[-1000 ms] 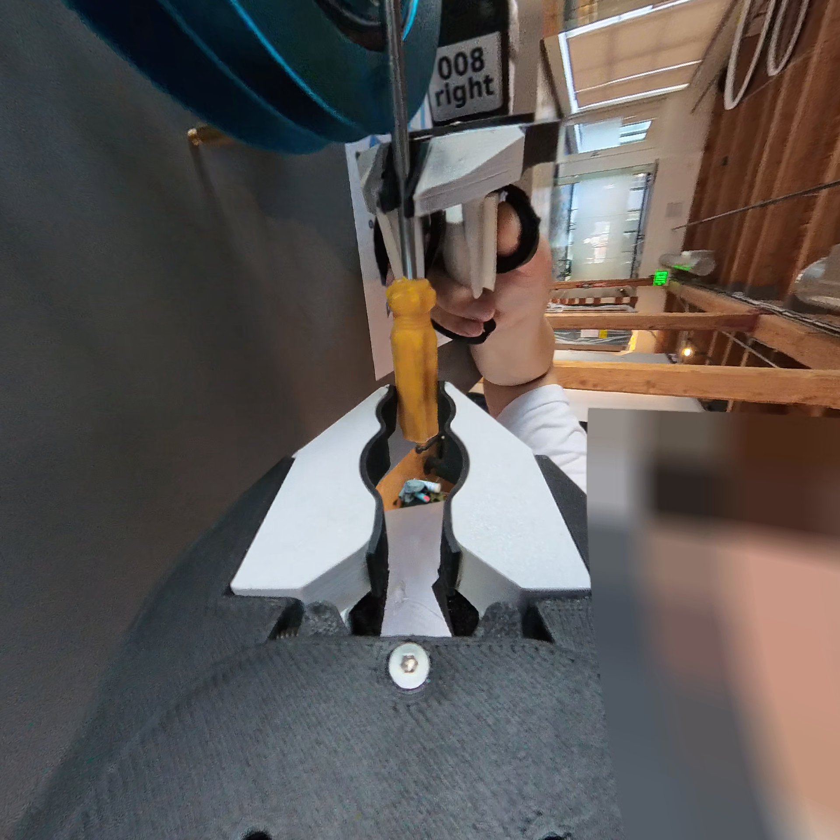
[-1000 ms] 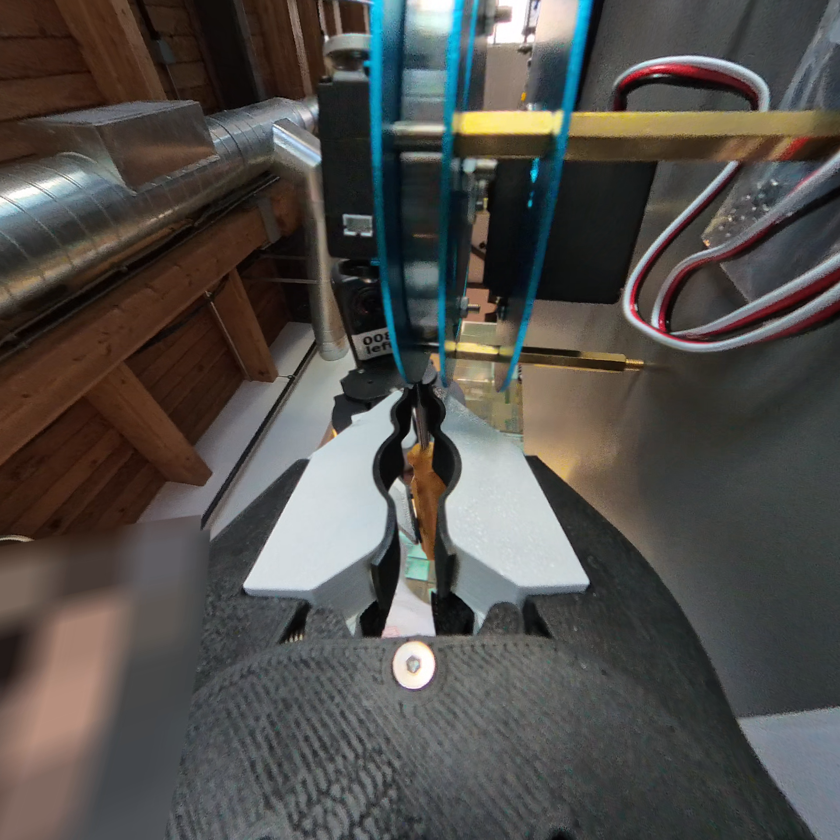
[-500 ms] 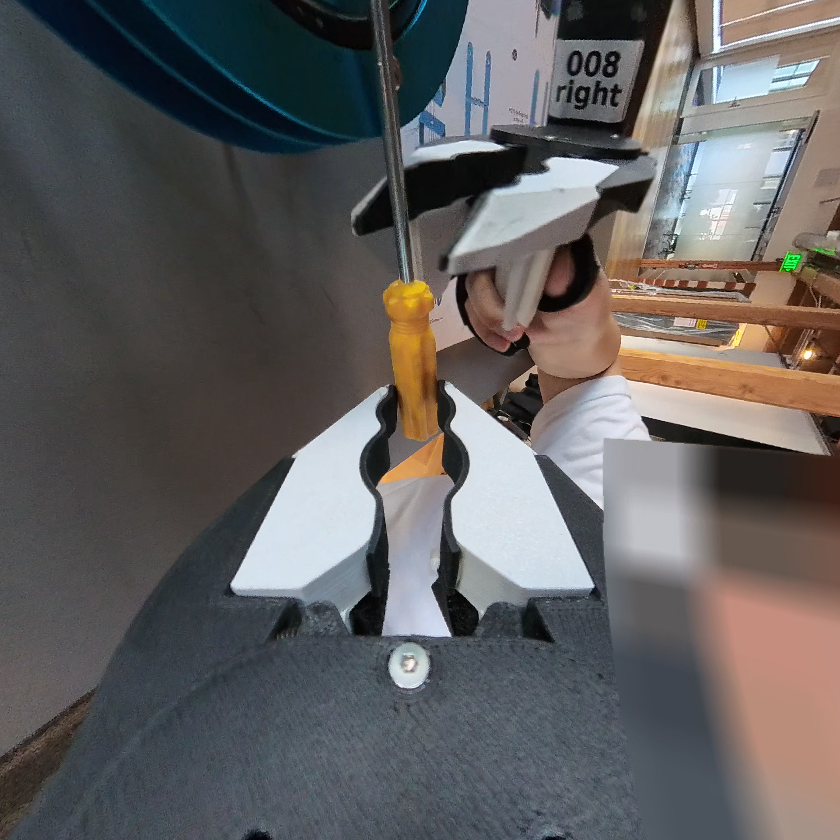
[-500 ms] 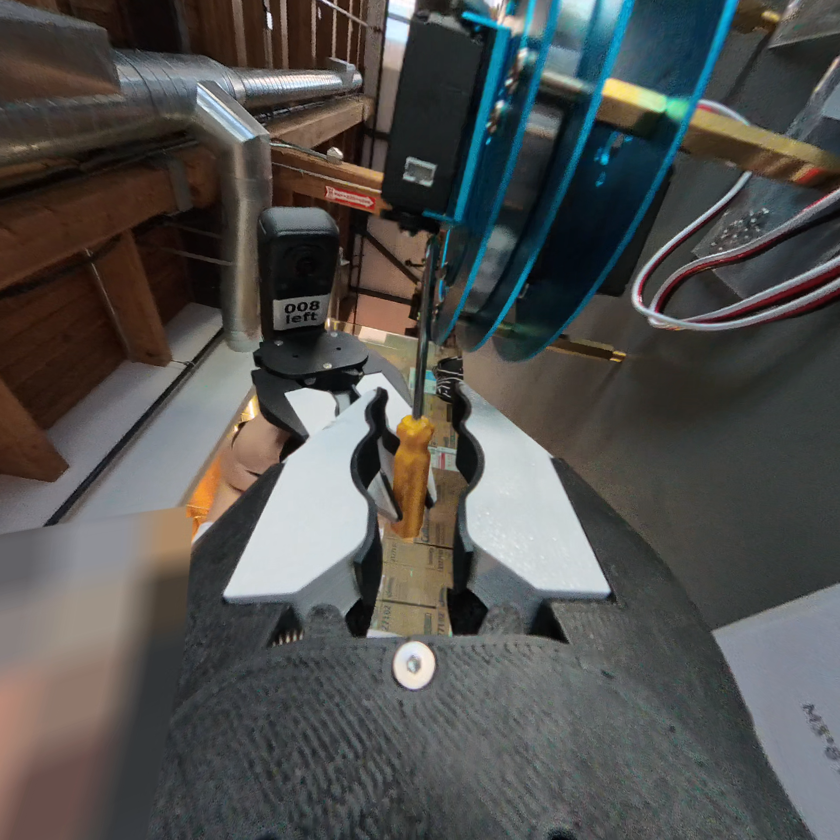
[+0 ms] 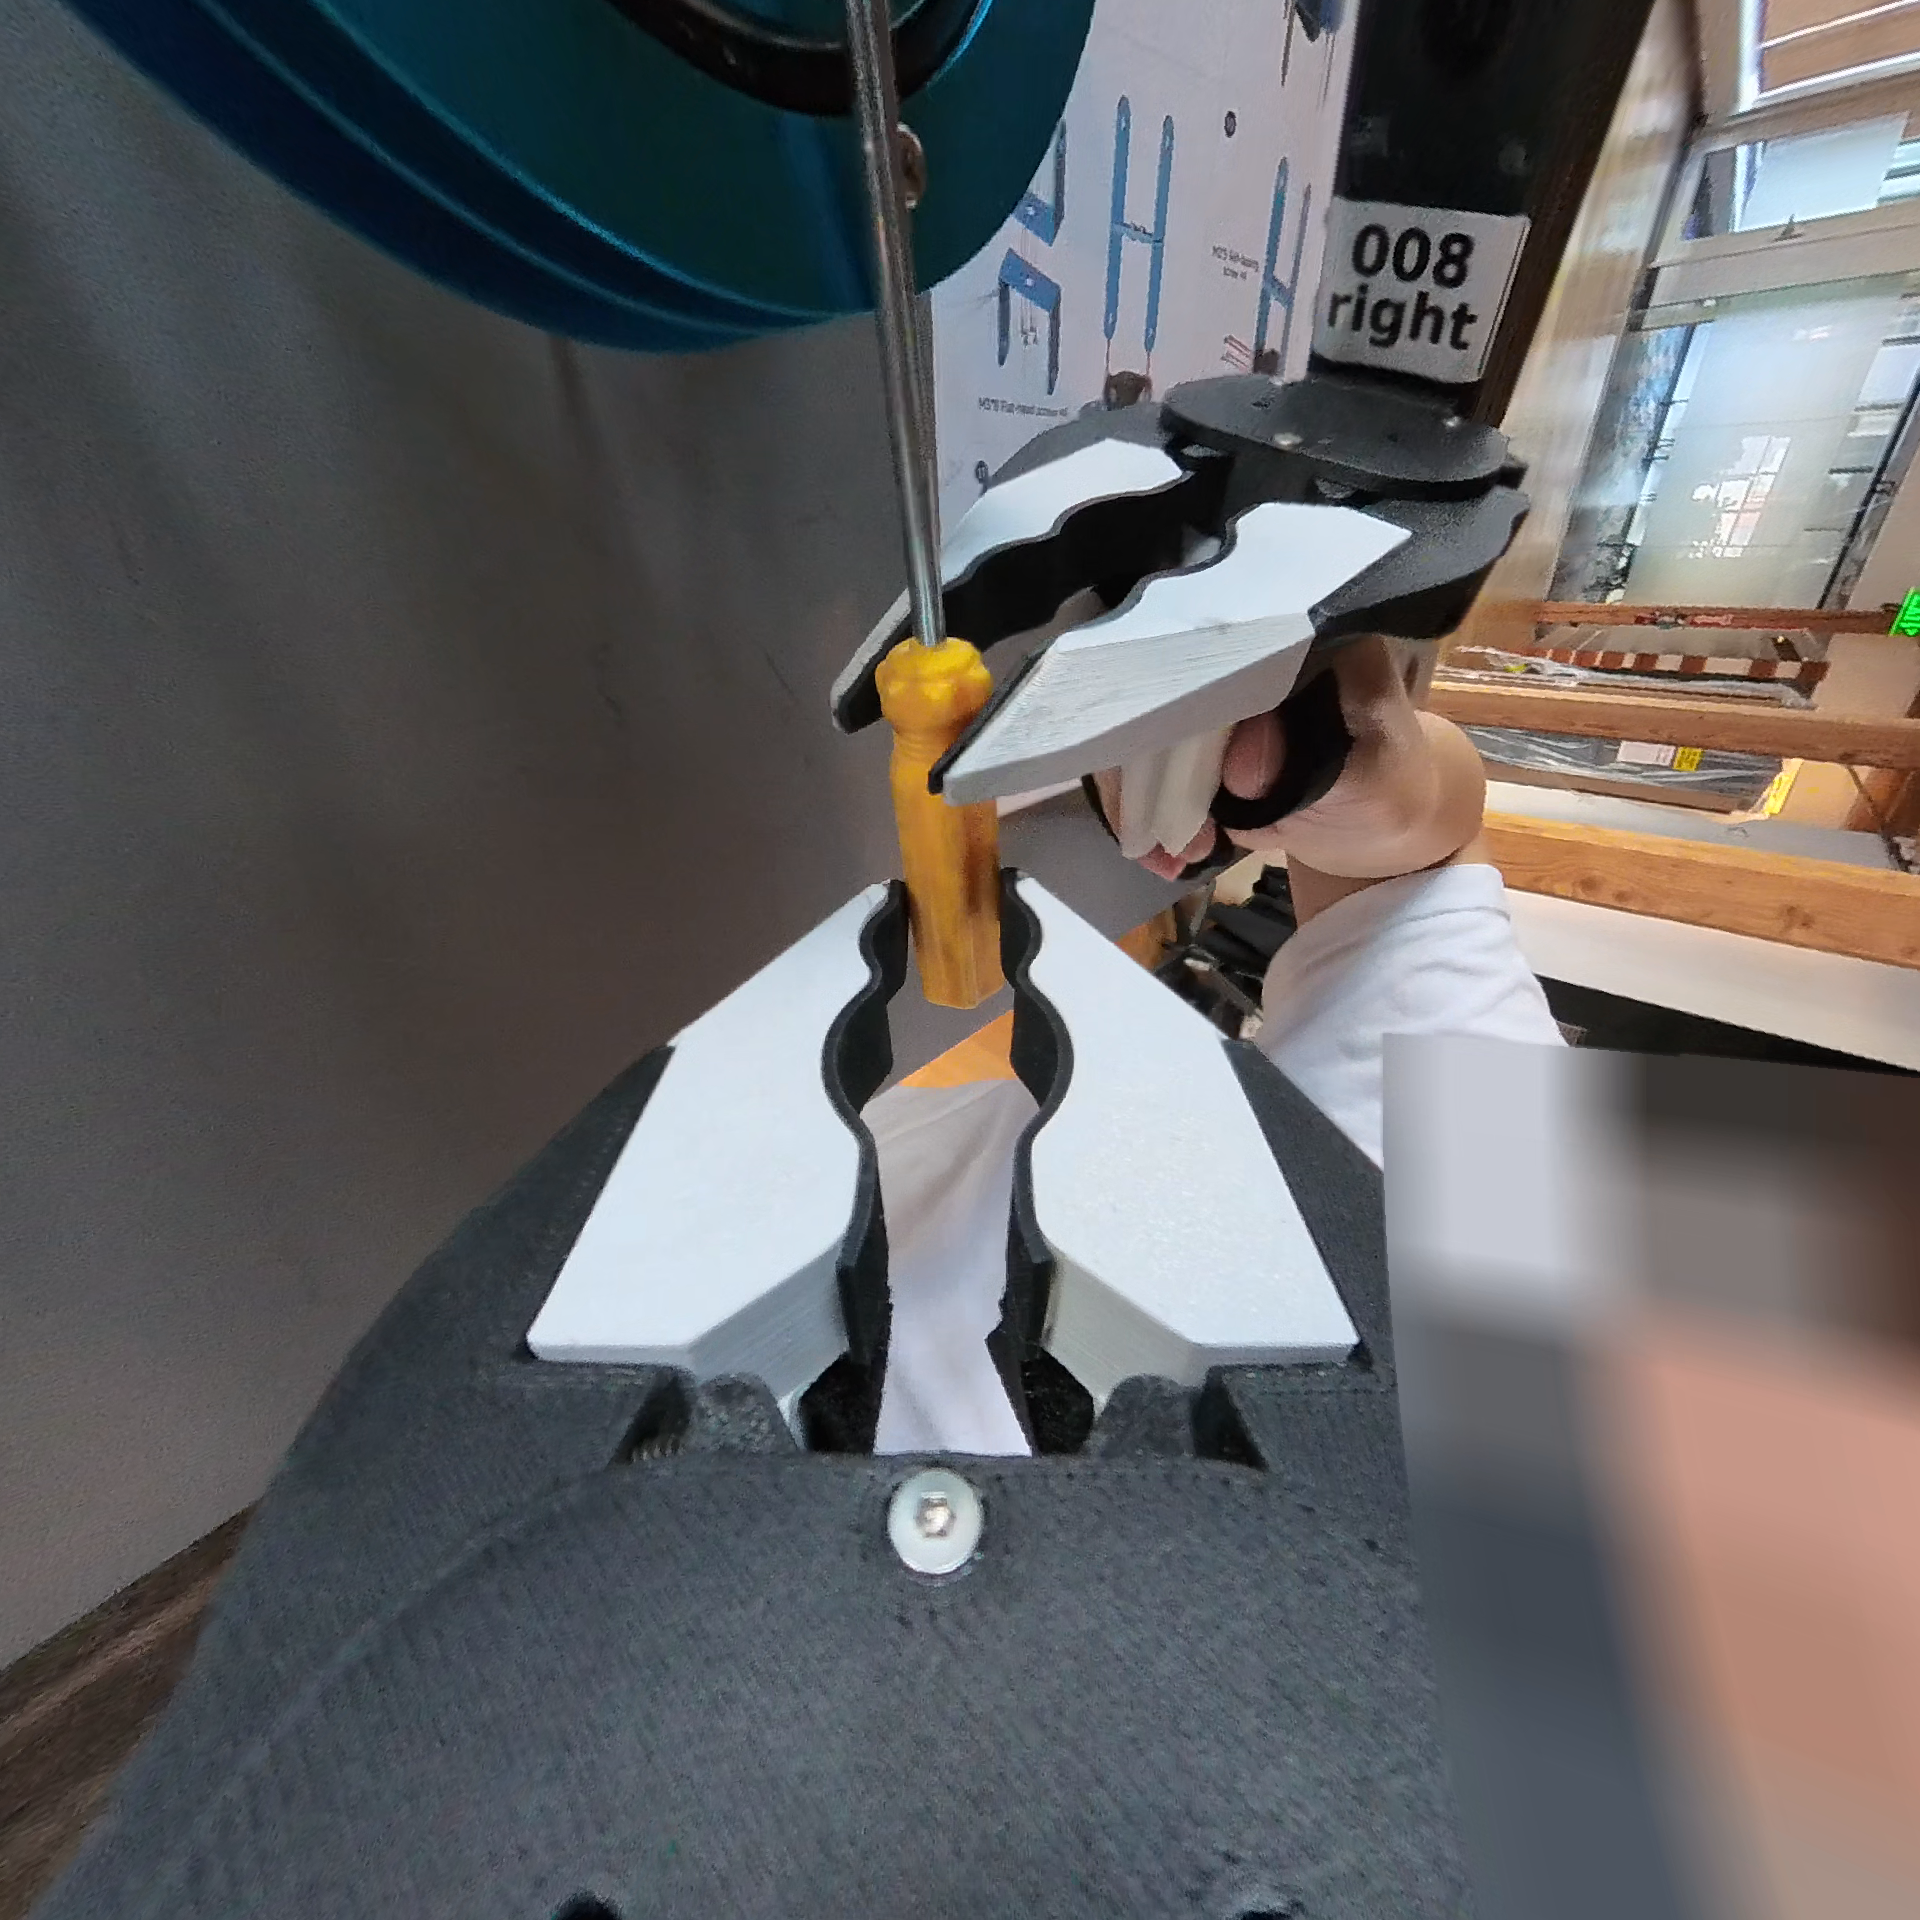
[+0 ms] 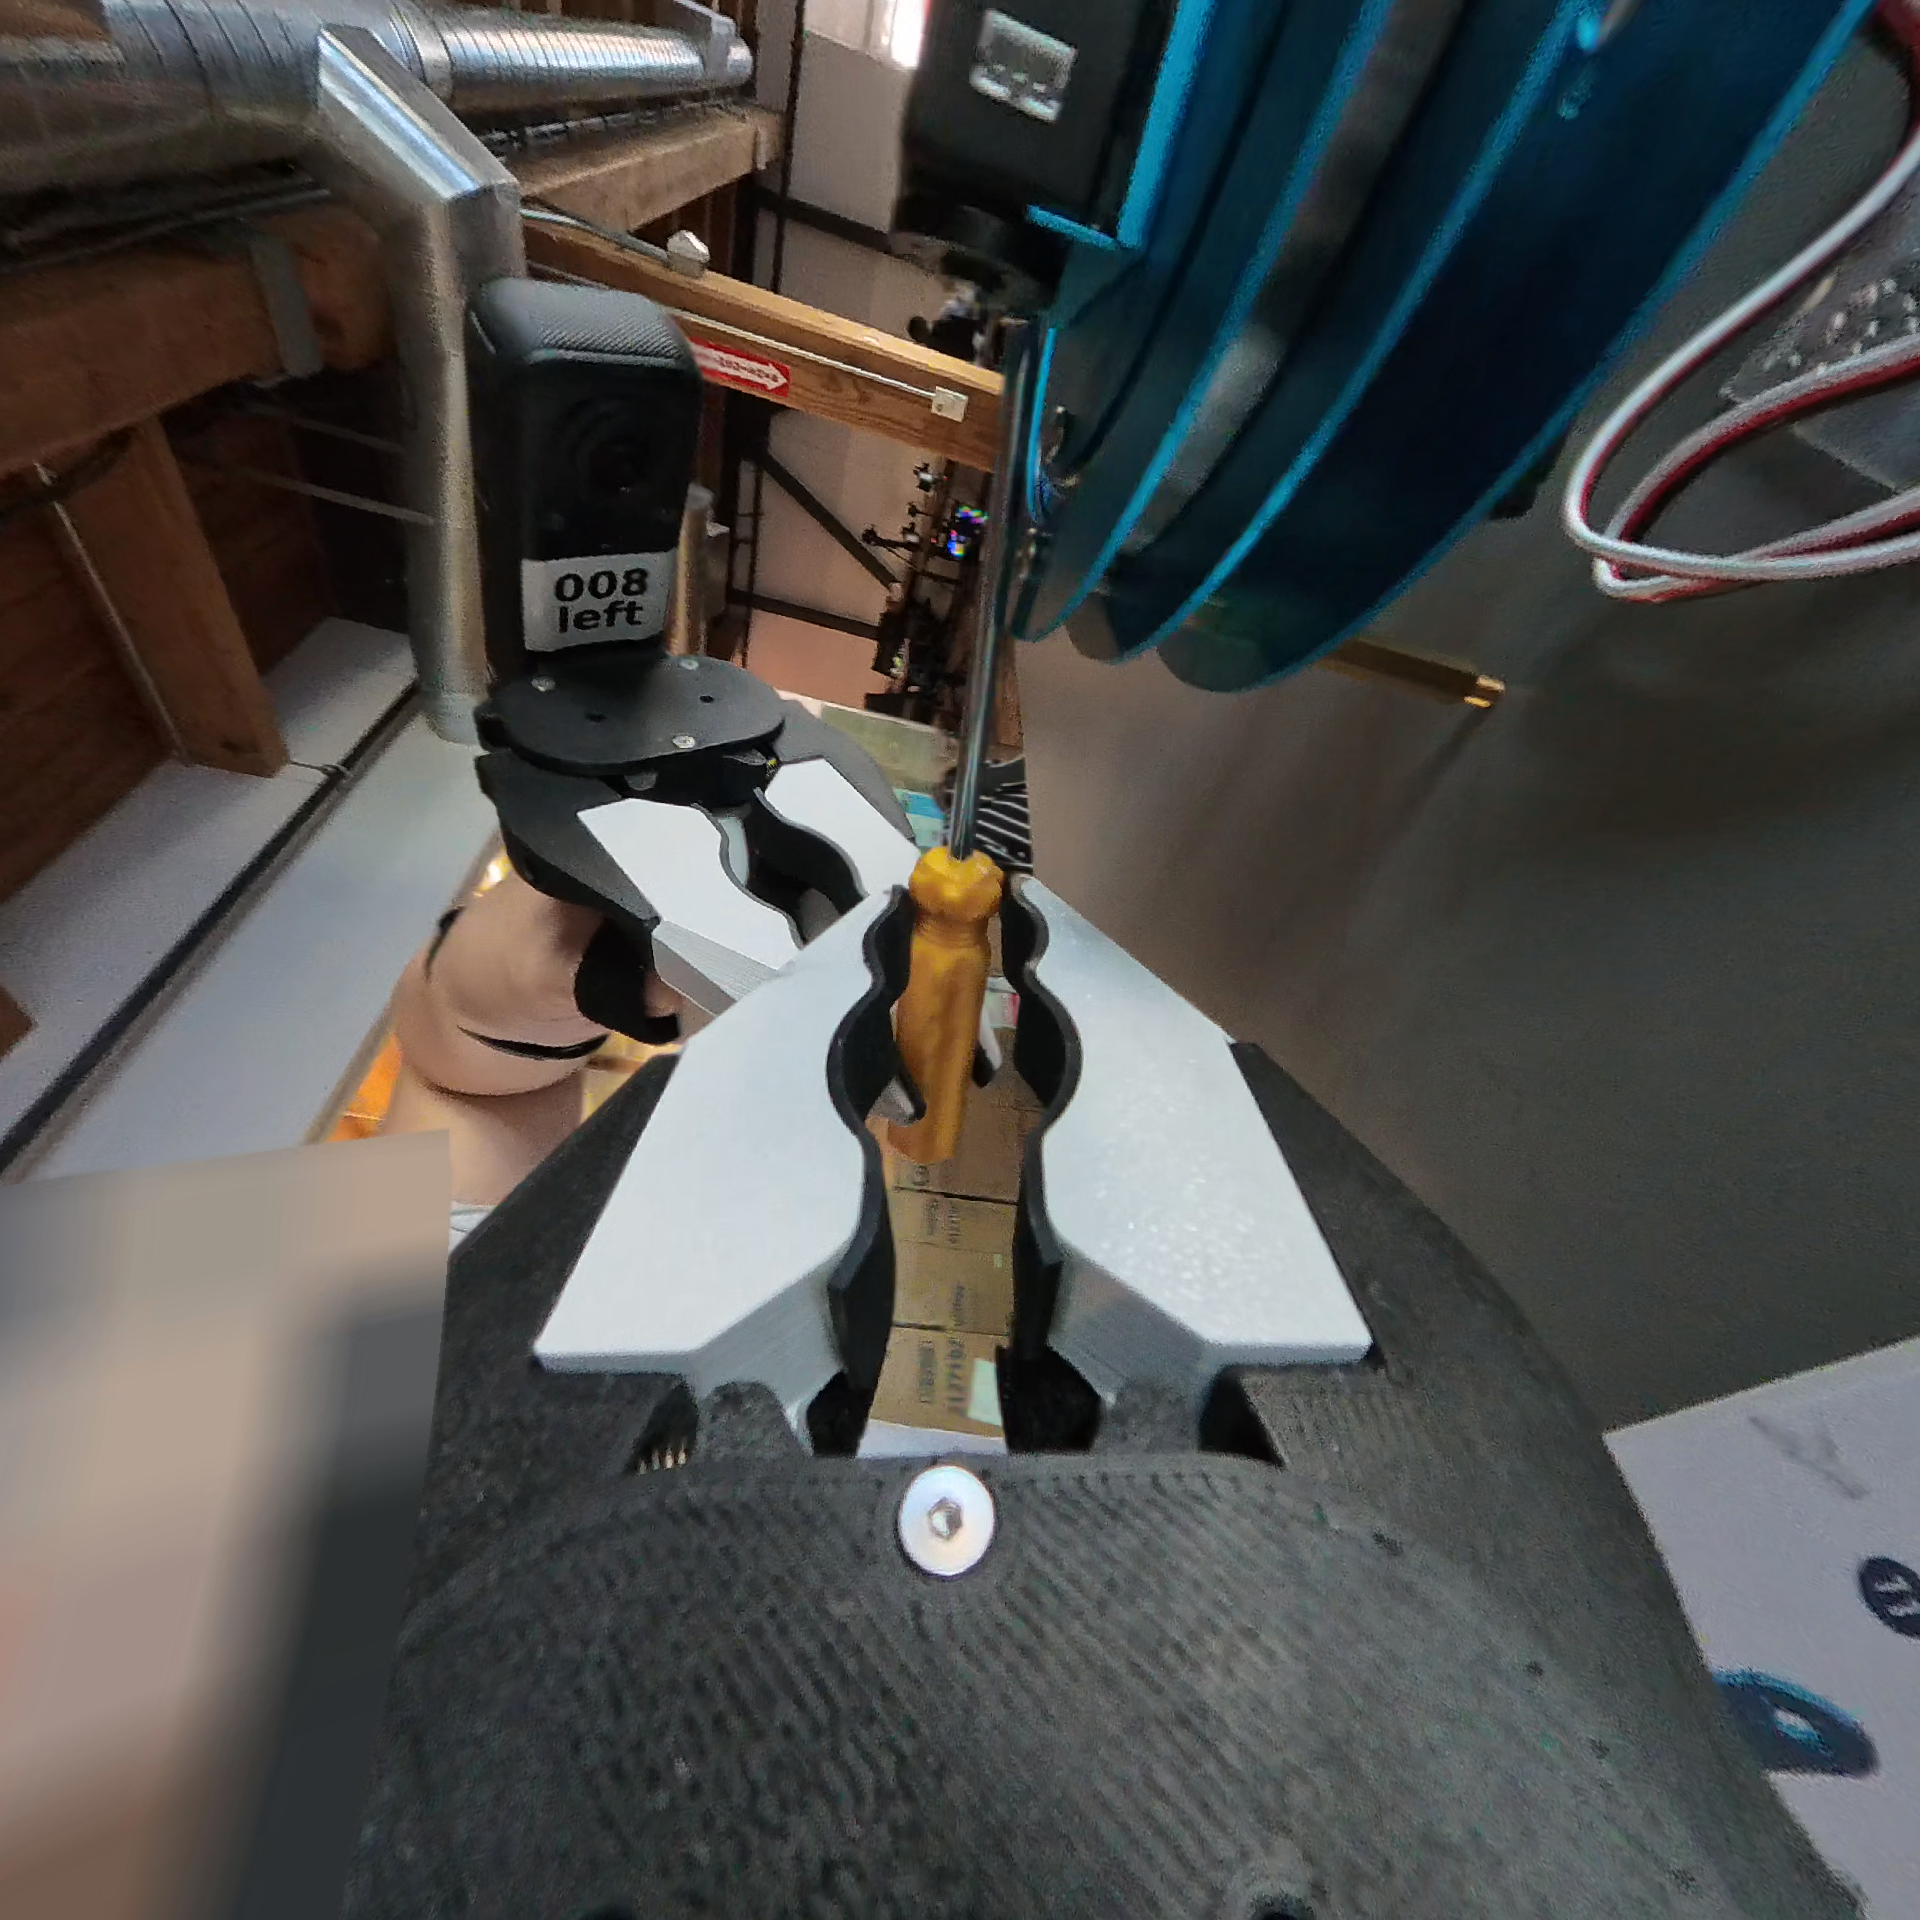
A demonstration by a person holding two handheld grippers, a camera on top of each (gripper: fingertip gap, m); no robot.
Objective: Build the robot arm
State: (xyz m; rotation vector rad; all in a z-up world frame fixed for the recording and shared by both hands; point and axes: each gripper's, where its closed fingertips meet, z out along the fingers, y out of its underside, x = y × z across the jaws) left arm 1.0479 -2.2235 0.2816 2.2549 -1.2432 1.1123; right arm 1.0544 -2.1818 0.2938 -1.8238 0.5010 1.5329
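A screwdriver with a yellow handle (image 5: 940, 852) points its steel shaft (image 5: 899, 416) up into a blue disc assembly (image 5: 571, 156). My left gripper (image 5: 951, 920) is shut on the lower end of the handle. My right gripper (image 6: 954, 904) is closed around the upper part of the same handle (image 6: 940, 997), just below the shaft (image 6: 982, 665). In the left wrist view the right gripper (image 5: 935, 717) comes in from the right, above my left fingertips. In the right wrist view the left gripper's fingers (image 6: 665, 883) reach in from the left, their tips hidden behind my right finger.
The blue discs (image 6: 1351, 364) carry a black servo block (image 6: 997, 104), a brass standoff (image 6: 1423, 675) and red-white wires (image 6: 1714, 499). A grey backdrop (image 5: 364, 831) stands behind. A white sheet with blue drawings (image 5: 1143, 260) hangs nearby. Wooden beams (image 5: 1662, 873) and a metal duct (image 6: 436, 260) lie beyond.
My right gripper let go of the shaft near the discs, opened, moved down and closed around the handle's upper part. My left gripper kept hold of the handle's lower end.
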